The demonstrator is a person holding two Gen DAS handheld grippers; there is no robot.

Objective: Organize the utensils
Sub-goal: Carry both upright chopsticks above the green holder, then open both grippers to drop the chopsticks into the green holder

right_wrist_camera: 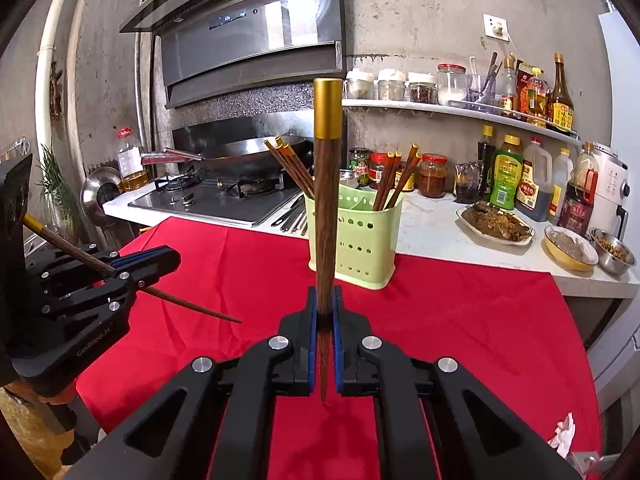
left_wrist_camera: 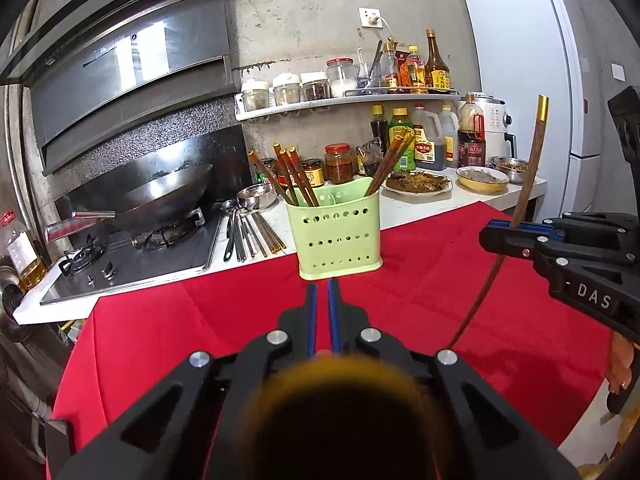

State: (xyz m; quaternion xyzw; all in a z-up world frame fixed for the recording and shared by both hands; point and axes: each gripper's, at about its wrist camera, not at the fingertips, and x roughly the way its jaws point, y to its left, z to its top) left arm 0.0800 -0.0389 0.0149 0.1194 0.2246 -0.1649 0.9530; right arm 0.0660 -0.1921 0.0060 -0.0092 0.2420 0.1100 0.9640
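Right gripper [right_wrist_camera: 324,300] clamping an upright chopstick [right_wrist_camera: 327,216], left gripper [right_wrist_camera: 150,270] pinching a tilted second chopstick [right_wrist_camera: 188,304], green holder [right_wrist_camera: 356,240] just beyond both fingertips, red cloth [right_wrist_camera: 460,340] beneath.

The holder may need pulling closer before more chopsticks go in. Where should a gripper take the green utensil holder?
Pinch the near wall of the green utensil holder at its top rim, mid-width, coming from above: the chopsticks fan toward both ends, leaving the middle open. The left gripper and right gripper each hold a chopstick, so free one first.
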